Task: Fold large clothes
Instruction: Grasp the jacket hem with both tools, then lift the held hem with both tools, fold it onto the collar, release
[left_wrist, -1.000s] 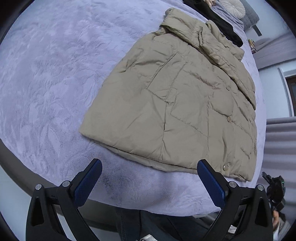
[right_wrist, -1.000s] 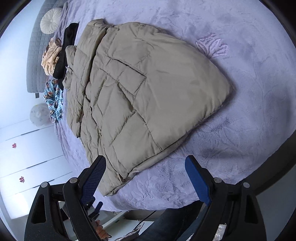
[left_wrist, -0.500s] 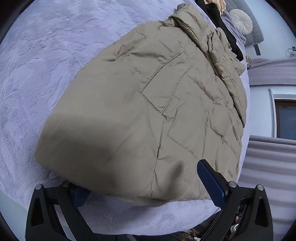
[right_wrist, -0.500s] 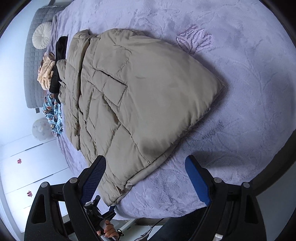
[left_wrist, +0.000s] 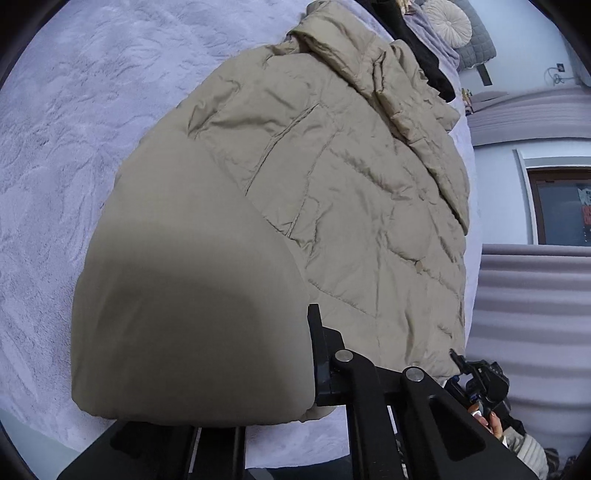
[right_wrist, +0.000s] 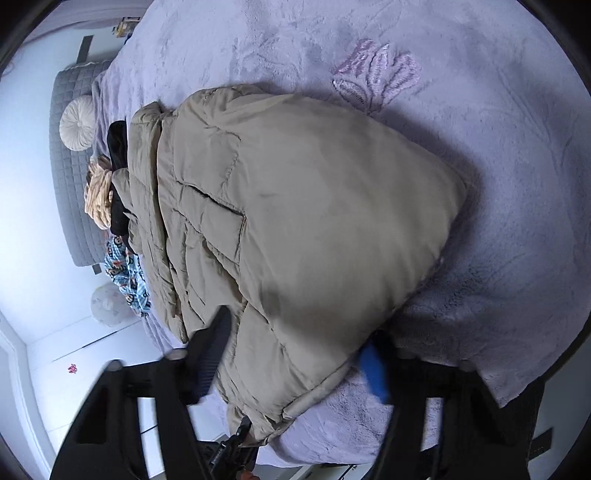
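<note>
Pinching jacket (left_wrist: 332, 206) hem nearest us: left gripper (left_wrist: 310, 373) clenched on fabric, right gripper (right_wrist: 295, 365) closing around hem. We secure both bites before lifting.

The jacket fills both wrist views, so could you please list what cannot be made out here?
- Left wrist view: the left claw shows one finger only; the jacket covers the other.
- Right wrist view: the right claw is blurred, so whether its pads press the jacket's hem is unclear.
- Both views: the jacket's underside, against the bedspread, is hidden.
- Right wrist view: the clothes pile is part-hidden by the jacket.
</note>
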